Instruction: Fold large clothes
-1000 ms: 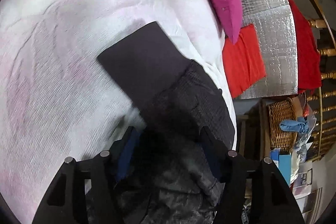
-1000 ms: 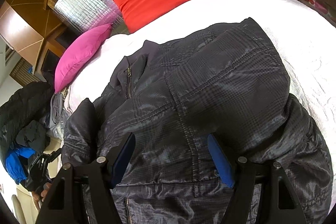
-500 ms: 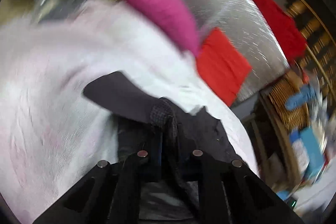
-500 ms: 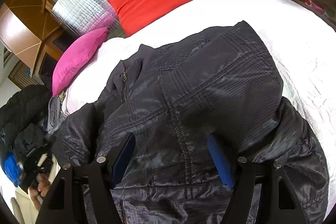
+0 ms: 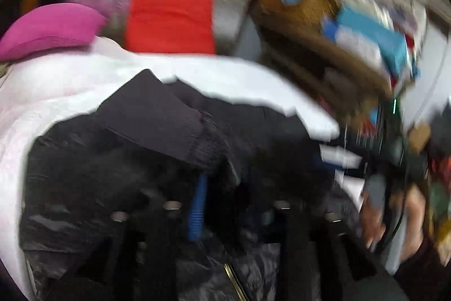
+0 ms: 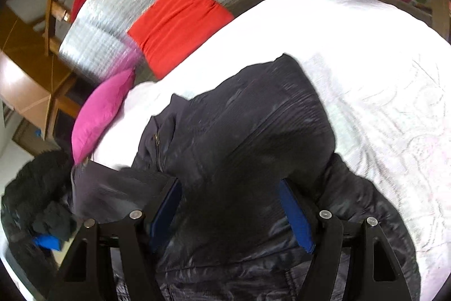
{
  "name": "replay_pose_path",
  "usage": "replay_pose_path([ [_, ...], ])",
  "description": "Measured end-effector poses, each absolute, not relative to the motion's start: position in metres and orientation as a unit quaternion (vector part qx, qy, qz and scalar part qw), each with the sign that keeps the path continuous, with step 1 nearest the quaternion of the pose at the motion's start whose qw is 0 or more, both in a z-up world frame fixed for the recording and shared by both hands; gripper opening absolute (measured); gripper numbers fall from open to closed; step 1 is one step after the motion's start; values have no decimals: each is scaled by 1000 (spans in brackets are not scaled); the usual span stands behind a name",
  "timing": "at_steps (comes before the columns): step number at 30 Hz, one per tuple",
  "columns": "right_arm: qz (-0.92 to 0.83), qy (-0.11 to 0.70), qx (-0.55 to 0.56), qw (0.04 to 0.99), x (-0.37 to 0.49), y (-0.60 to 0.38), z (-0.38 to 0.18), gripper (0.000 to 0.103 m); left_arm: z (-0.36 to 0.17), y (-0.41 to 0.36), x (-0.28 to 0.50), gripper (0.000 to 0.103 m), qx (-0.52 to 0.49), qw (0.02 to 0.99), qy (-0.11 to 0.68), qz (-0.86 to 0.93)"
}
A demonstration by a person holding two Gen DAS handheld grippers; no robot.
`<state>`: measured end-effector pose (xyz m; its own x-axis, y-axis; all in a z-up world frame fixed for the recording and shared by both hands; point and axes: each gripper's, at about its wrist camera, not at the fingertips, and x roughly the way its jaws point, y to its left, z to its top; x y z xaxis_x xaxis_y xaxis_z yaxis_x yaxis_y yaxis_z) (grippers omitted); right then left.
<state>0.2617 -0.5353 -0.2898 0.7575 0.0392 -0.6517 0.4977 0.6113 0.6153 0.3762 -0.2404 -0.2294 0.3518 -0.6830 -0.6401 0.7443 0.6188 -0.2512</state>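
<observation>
A dark quilted jacket [image 6: 253,131] lies spread on the white bedspread [image 6: 380,75]. My right gripper [image 6: 231,205] hovers over the jacket's lower body, open wide, its blue pads clear of the cloth. The left wrist view is blurred by motion. In it my left gripper [image 5: 229,202] is over the jacket [image 5: 98,188], its jaws opening. The ribbed sleeve cuff [image 5: 197,143] lies just beyond the fingertips, folded across the jacket's body. Dark cloth shows between the pads, which do not seem to press on it. A sleeve [image 6: 112,188] shows at the jacket's left side.
A pink pillow [image 6: 104,109], a red cushion [image 6: 180,21] and a silver foil mat [image 6: 112,27] lie beyond the bed. A pile of dark clothes [image 6: 36,202] sits at the left. A wicker basket [image 5: 304,4] with clutter and a person's hand [image 5: 394,219] are at the right.
The left gripper shut on the sleeve cuff, swung it across onto the jacket's body while rolling, and its jaws have parted again. The right gripper shifted slightly and stayed open.
</observation>
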Motion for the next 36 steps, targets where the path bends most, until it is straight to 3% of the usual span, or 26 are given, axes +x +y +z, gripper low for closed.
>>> replay_pose_path([
  [2,-134,313,435,834,258,-543,-289,75,-229,-240,372,48,58,816,364,-445],
  [4,-132,306,450,829,255,-550,-288,75,-219,-227,371,69,52,819,347,-454],
  [7,-131,298,472,819,251,-557,-290,75,-205,-210,371,83,17,819,322,-474],
  [16,-152,293,451,829,244,-558,-283,75,-236,-221,400,83,-64,775,434,-455],
  [26,-154,250,512,807,213,-600,-282,75,-259,-244,430,83,-149,758,498,-395],
  [36,-153,191,565,788,183,-636,-274,75,-203,-342,348,83,50,792,409,-451],
])
